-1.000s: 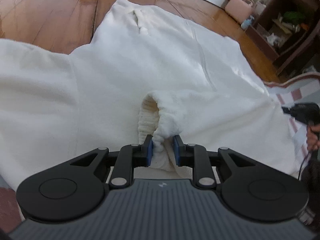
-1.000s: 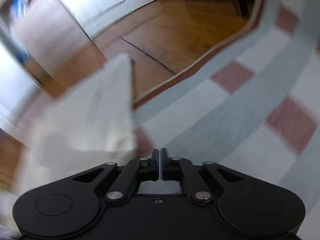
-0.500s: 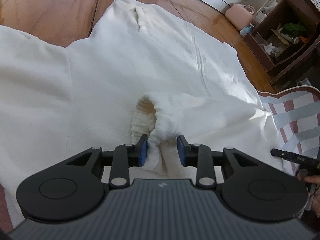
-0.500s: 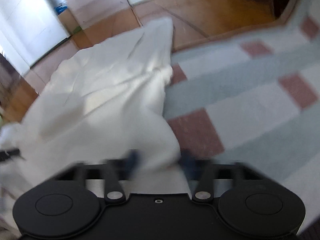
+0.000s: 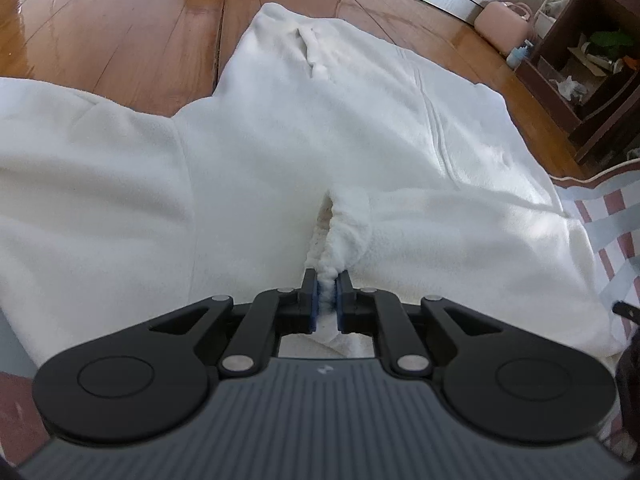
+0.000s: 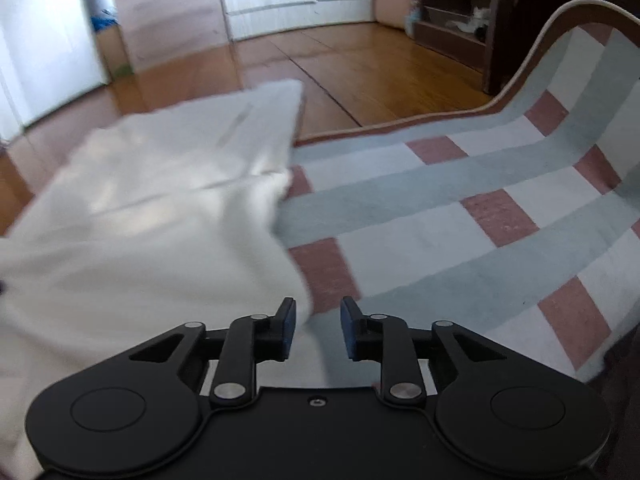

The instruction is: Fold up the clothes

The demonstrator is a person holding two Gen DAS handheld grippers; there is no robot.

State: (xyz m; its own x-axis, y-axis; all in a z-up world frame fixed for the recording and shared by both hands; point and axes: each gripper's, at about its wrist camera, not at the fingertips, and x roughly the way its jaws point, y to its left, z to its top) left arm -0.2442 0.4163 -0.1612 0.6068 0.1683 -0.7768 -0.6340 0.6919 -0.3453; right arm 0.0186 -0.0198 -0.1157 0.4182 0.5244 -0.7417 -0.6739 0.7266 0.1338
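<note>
A white fleece garment (image 5: 280, 152) lies spread on the floor and rug, its collar end far from me. My left gripper (image 5: 327, 295) is shut on the ribbed cuff of a sleeve (image 5: 344, 232) folded over the garment's middle. In the right wrist view the same garment (image 6: 152, 208) fills the left half, blurred. My right gripper (image 6: 318, 330) is open and empty, low over the garment's near right edge where it meets the rug.
A checked rug (image 6: 460, 216) in grey, white and dusty red lies under the garment's right side, its far edge curled up. Wooden floor (image 5: 120, 28) surrounds it. A dark shelf unit (image 5: 592, 56) and a pink bag (image 5: 502, 24) stand at the back right.
My left gripper opened briefly, then shut again on the sleeve cuff. My right gripper went from shut to open and swung towards the garment's right edge.
</note>
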